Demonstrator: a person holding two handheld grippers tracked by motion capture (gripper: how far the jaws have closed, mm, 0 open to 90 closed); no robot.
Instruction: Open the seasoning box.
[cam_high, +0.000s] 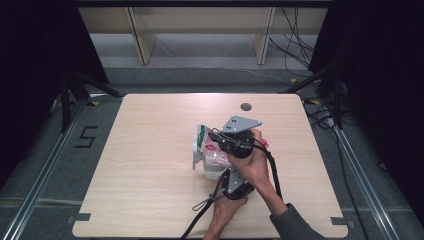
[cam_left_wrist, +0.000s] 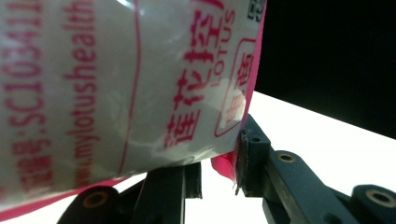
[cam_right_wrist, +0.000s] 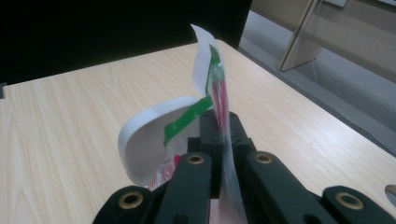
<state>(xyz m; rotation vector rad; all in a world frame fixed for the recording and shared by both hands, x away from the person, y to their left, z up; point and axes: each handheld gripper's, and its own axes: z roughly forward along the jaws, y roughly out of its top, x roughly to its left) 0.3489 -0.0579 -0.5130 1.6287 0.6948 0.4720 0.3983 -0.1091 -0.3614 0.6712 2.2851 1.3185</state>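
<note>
A clear plastic bag (cam_high: 210, 155) with pink print stands near the table's middle. Its top is a white strip with a green band (cam_high: 200, 135). My right gripper (cam_high: 214, 144), under a grey plate, reaches it from the right and is shut on the bag's upper film (cam_right_wrist: 223, 100); the white strip (cam_right_wrist: 140, 135) curls away to the left of the jaws. My left gripper (cam_high: 222, 176) comes up from below. Its jaws stand a little apart, and the bag's pink lower edge (cam_left_wrist: 223, 165) hangs between them, touching the right pad (cam_left_wrist: 243, 158). The printed bag wall (cam_left_wrist: 116, 79) looms close above.
The pale wooden table (cam_high: 150, 175) has a cable hole (cam_high: 245, 106) at its back edge. Cables trail from the grippers toward the front edge. Wooden shelf legs (cam_high: 142, 45) stand on the floor beyond, and a black stand (cam_high: 67, 95) stands at the left.
</note>
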